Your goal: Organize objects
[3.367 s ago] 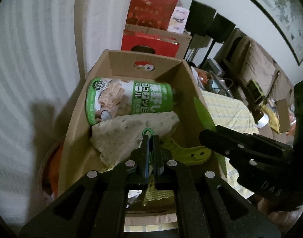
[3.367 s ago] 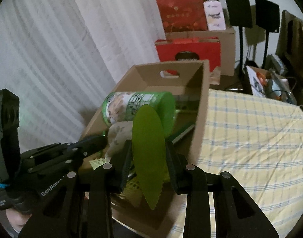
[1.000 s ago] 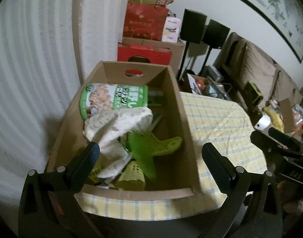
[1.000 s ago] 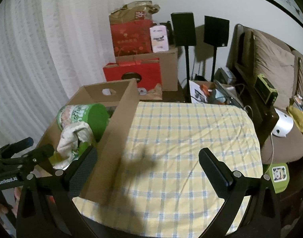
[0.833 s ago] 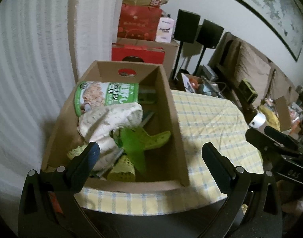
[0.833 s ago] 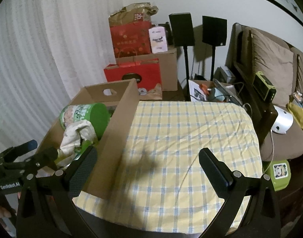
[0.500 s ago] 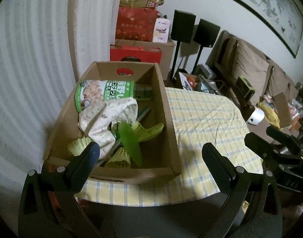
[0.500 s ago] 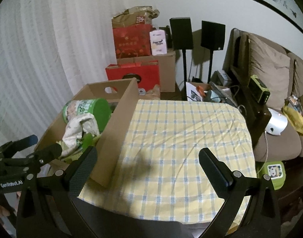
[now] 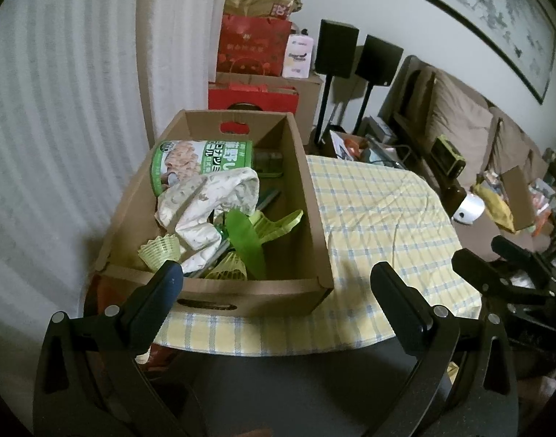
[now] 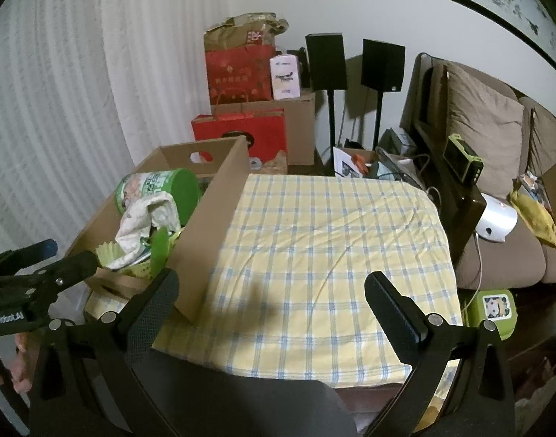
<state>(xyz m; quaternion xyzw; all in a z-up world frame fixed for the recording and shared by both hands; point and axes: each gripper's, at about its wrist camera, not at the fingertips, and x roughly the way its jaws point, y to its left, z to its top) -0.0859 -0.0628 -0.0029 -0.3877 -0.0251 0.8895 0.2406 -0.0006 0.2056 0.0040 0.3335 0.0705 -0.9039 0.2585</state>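
Observation:
A cardboard box (image 9: 310,218) stands at the left end of the checked tablecloth (image 9: 379,218). Inside lie a green can (image 9: 201,160), a patterned cloth (image 9: 208,200), a flat green plastic piece (image 9: 247,240), green shuttlecocks (image 9: 161,251) and other green items. My left gripper (image 9: 278,291) is open and empty, held back from the box's near end. My right gripper (image 10: 270,298) is open and empty above the near edge of the tablecloth (image 10: 332,247), right of the box (image 10: 212,218). Each gripper shows at the edge of the other's view.
Red gift bags and a cardboard carton (image 10: 256,109) stand behind the table by the curtain. Two black speakers (image 10: 354,62) on stands are at the back. A brown sofa (image 10: 496,138) with cushions and small devices lies to the right.
Both grippers let go of their objects into the box, opened wide and pulled back and up from the table. The cloth and green piece now lie in the box.

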